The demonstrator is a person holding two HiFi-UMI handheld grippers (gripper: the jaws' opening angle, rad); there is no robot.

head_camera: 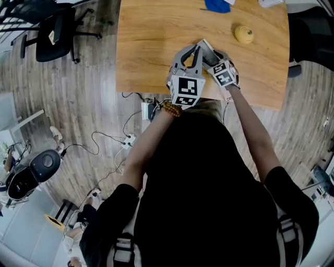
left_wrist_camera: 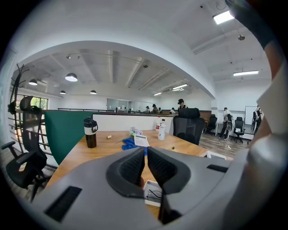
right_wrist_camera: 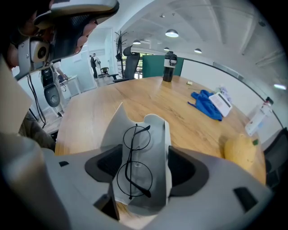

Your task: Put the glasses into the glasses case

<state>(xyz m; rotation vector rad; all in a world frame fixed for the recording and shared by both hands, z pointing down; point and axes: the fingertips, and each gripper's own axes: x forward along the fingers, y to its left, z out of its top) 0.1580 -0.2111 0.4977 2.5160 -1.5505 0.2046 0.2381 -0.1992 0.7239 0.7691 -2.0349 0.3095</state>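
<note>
At the near edge of the wooden table point(head_camera: 151, 47), my left gripper point(left_wrist_camera: 146, 150) comes first. It is clenched, its jaws drawn together with only a sliver between the pads, and I see nothing caught there. At its 1 o'clock lies the open glasses case point(right_wrist_camera: 164, 143), pale grey, with the glasses point(right_wrist_camera: 135, 166) folded inside it. My right gripper point(right_wrist_camera: 144, 155) is released, its jaws spread wide with the case between them. At 2 o'clock from it sits a yellow lemon-shaped object point(head_camera: 243, 34). A blue cloth point(head_camera: 216, 5) lies at 12 o'clock, by the far edge.
</note>
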